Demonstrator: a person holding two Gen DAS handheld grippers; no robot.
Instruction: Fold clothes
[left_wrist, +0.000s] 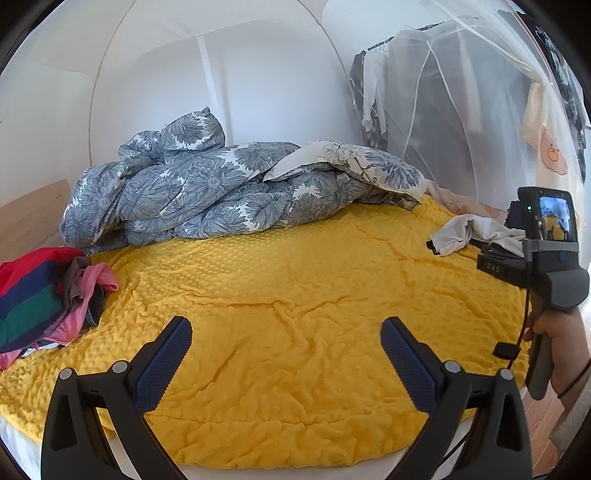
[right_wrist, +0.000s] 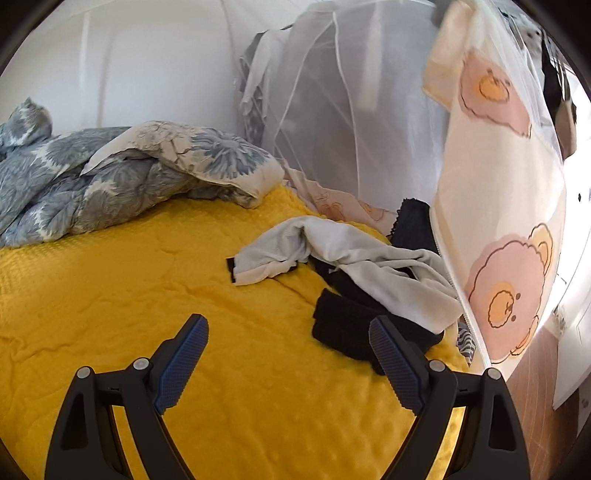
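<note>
Clothes lay crumpled on the yellow bedspread; we held both grippers, left gripper and right gripper, released, wanting one garment singled out.

We see a bright yellow bedspread with a dotted, bumpy texture. The duvet has grey-blue flowers on white. A striped garment shows red, navy and green bands, with a pink cloth beside it. A pale grey-white garment lies over black fabric. The cream sheet carries pink and orange cartoon shapes. Our gripper pads are dark blue on black.
</note>
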